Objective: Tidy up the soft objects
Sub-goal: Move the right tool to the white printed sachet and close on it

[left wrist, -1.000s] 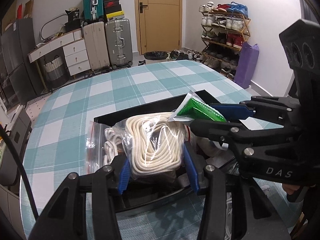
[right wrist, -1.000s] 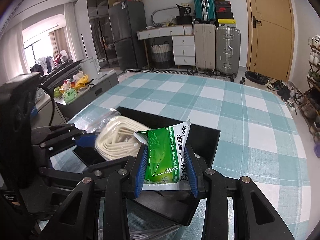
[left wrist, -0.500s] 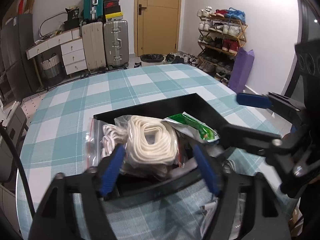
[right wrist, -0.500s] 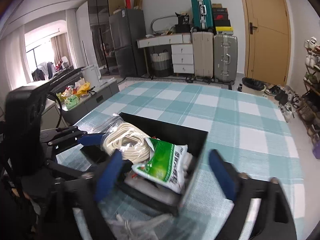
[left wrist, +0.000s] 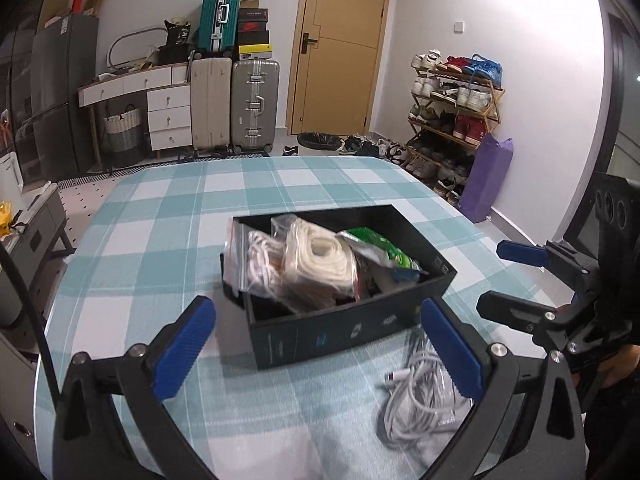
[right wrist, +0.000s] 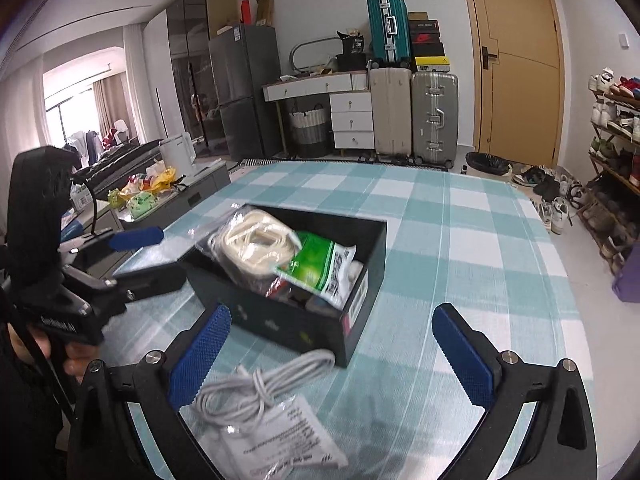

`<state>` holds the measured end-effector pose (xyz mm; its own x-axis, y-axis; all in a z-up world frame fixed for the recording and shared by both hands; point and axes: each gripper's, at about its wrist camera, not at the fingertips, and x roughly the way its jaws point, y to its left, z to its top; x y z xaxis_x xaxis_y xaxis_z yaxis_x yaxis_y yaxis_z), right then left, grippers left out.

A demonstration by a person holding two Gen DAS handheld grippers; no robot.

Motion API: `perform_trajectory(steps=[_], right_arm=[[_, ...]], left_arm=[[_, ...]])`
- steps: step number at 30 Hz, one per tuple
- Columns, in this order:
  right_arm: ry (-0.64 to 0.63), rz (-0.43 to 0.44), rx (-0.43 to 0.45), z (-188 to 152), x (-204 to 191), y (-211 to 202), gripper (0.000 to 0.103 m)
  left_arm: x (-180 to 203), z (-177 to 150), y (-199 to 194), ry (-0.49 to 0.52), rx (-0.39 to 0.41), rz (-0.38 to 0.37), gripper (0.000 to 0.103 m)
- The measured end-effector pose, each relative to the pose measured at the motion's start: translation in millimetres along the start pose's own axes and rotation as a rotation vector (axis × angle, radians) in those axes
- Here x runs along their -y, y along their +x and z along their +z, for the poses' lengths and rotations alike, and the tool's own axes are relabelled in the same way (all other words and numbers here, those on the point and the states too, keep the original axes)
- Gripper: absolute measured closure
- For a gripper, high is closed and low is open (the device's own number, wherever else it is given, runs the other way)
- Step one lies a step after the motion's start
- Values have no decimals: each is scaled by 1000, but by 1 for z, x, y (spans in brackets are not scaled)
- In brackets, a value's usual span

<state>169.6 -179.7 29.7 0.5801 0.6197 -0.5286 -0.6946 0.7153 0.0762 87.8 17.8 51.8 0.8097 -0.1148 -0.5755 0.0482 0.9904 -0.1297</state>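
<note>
A black box stands on the checked table. In it lie a bagged coil of cream rope, a second bag of white cord and a green packet. My left gripper is open and empty, held near the box's front side. My right gripper is open and empty, also drawn back from the box. A bagged white cable lies on the table in front of the box, between the grippers and it.
The teal checked tablecloth covers a round table. Suitcases, a drawer unit, a door and a shoe rack stand beyond it. A low side table with items is to the left.
Both grippers opened, letting go of the rope bag and the green packet into the box, then drew back and up from the box. The white cable bag came into view.
</note>
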Motion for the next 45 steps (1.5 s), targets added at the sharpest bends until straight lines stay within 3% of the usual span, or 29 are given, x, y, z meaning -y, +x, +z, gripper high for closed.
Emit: perform_trajectory(steps=[19,36,42,45], right_arm=[[-9,-54,-124,-52,-2,-6,1],[-44,-70,-292,-71,4,13,1],[-19,-138,-311,-74,21,11,1],[-8,-211,-295,-71,27,11,1]], left_arm=[[26,-38,0,56,-38,2,0],[31,-54,8,60,-70,-40,0],[31,-55,8,68,-70,-49,0],[30,-55,9,66,-71,-53,0]])
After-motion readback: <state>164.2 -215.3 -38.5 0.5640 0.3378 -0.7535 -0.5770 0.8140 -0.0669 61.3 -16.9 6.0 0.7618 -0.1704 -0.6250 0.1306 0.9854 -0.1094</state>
